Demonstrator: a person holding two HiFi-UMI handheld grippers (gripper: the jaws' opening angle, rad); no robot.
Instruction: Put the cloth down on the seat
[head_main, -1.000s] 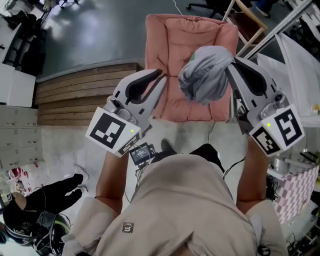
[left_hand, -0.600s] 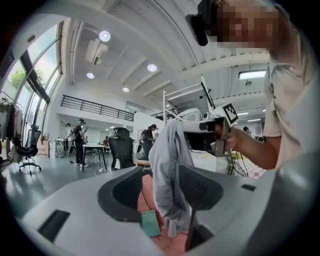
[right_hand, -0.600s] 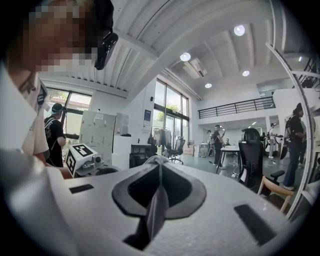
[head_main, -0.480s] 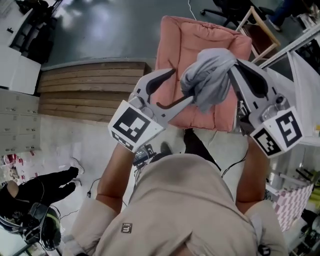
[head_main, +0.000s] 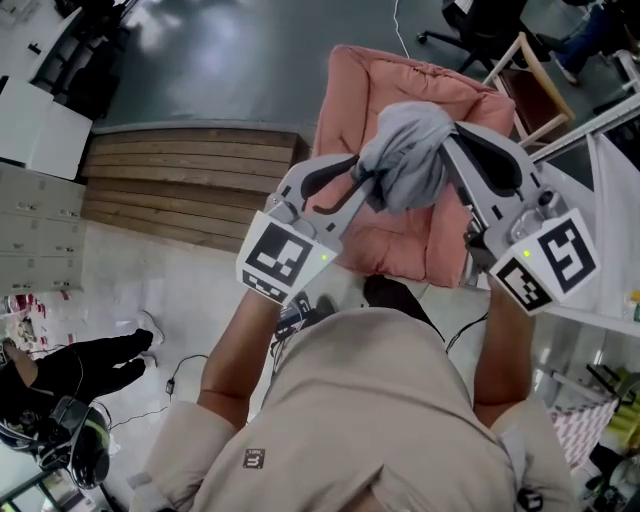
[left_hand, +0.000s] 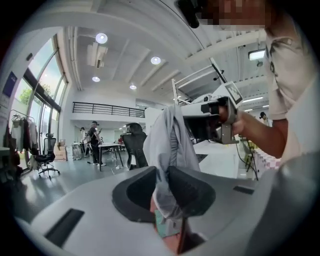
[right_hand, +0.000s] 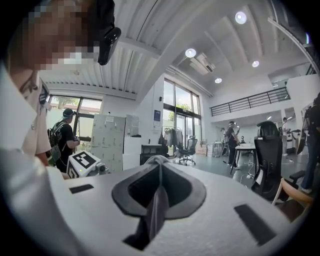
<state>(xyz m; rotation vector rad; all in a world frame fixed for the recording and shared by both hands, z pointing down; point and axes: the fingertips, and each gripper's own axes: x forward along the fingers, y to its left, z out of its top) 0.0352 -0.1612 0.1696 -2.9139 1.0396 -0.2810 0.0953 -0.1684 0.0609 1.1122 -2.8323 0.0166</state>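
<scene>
Aloft, cloth (head_main: 405, 160) above pink seat (head_main: 392, 245)

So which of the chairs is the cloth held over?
The pink cushioned seat; the grey cloth is held over it, while the wooden-framed chair and black office chair stand beyond it.
</scene>
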